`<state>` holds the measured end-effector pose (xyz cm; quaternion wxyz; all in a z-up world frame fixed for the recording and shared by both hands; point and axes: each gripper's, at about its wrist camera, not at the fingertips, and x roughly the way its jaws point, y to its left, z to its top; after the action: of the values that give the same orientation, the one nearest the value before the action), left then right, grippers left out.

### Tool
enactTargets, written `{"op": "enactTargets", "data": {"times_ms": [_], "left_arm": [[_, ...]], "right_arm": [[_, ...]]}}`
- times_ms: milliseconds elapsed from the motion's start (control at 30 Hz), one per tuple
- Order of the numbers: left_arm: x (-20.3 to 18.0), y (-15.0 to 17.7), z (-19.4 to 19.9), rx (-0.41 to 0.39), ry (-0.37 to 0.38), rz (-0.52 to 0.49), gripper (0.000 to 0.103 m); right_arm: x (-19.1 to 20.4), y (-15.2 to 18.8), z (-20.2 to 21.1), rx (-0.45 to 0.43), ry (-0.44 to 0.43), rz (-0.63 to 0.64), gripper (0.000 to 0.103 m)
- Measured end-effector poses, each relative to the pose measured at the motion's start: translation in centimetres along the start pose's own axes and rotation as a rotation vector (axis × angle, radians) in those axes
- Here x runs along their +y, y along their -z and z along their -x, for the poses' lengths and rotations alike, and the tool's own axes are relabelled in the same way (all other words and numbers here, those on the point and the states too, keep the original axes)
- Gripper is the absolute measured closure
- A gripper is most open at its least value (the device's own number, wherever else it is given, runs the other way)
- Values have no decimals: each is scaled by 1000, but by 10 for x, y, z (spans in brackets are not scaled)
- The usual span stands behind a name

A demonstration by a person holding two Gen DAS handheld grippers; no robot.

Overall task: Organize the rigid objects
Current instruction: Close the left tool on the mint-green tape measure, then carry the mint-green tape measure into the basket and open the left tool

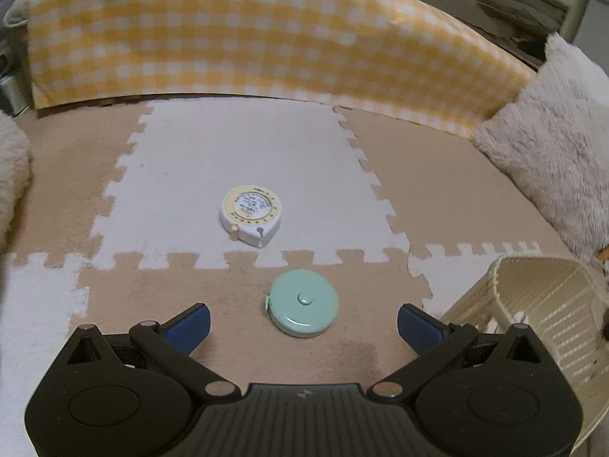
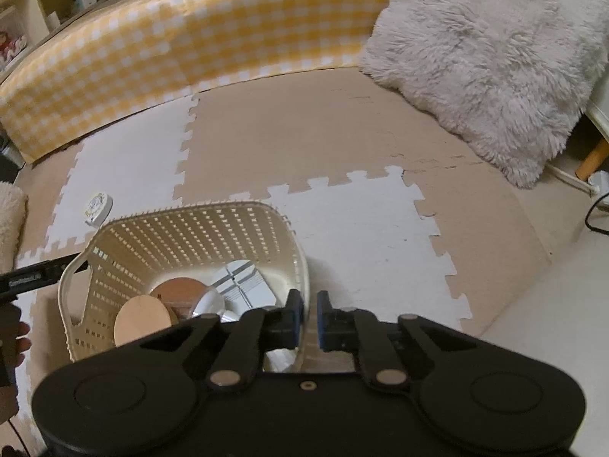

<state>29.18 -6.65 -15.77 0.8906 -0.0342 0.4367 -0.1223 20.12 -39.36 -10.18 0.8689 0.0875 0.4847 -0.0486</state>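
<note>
Two tape measures lie on the floor mat: the green one [image 1: 303, 304] sits between your left gripper's [image 1: 303, 328] wide-open jaws, the white one [image 1: 251, 215] just beyond. Your right gripper [image 2: 309, 318] has its jaws clamped on the basket [image 2: 182, 224] rim.

Right tongs [image 2: 310, 318] clamped on cream basket [image 2: 182, 224] rim, discs inside.
</note>
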Motion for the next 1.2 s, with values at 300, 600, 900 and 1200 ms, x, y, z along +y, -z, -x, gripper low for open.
{"op": "enactTargets", "data": {"times_ms": [300, 600, 900, 1200], "left_arm": [[-2, 4, -11, -51, 27, -67, 3], [-9, 9, -23, -50, 50, -131, 29], [-2, 10, -28, -45, 15, -112, 51], [2, 8, -26, -34, 20, -74, 51]], "right_arm": [[3, 1, 0, 0, 13, 23, 97], [5, 1, -1, 2, 19, 30, 97], [5, 0, -2, 9, 20, 33, 97], [5, 0, -3, 8, 21, 33, 97]]}}
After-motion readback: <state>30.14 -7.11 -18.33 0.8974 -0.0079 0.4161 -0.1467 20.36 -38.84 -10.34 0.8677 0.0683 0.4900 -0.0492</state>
